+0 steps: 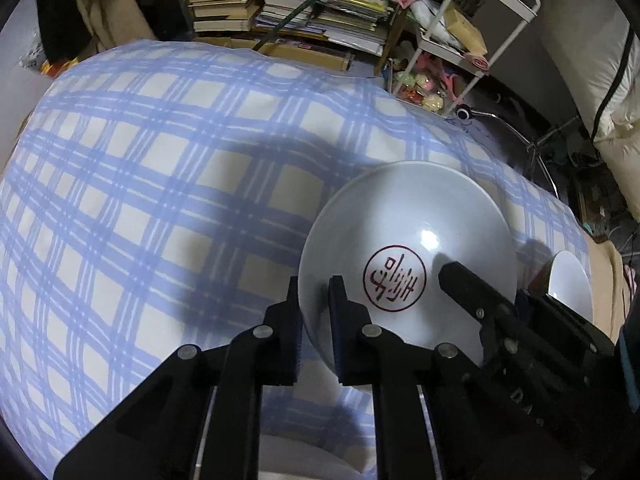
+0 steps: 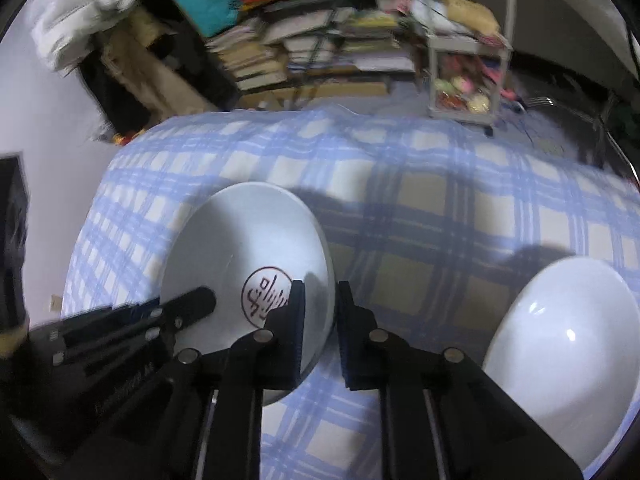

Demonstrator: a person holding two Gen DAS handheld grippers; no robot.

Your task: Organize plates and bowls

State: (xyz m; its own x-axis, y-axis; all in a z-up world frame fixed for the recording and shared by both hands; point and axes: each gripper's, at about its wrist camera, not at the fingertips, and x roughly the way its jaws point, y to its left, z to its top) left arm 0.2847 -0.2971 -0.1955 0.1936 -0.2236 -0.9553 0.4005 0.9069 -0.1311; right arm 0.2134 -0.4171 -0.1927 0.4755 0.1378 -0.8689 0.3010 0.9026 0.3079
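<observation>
At the lower middle of both wrist views, the left tool (image 1: 316, 300) and right tool (image 2: 322, 304) each pinch opposite rims of the red-stamped plate (image 1: 404, 240) on the checked tabletop (image 1: 160, 200), grasp apparently made; next, a level joint lift toward the plain bowl (image 2: 560, 340)

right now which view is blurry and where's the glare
Left wrist view: sharp, with a glare spot on the bowl above its red mark and heavy shadows on the cloth. Right wrist view: motion-blurred, worst on the shelves; glare on the second bowl.
</observation>
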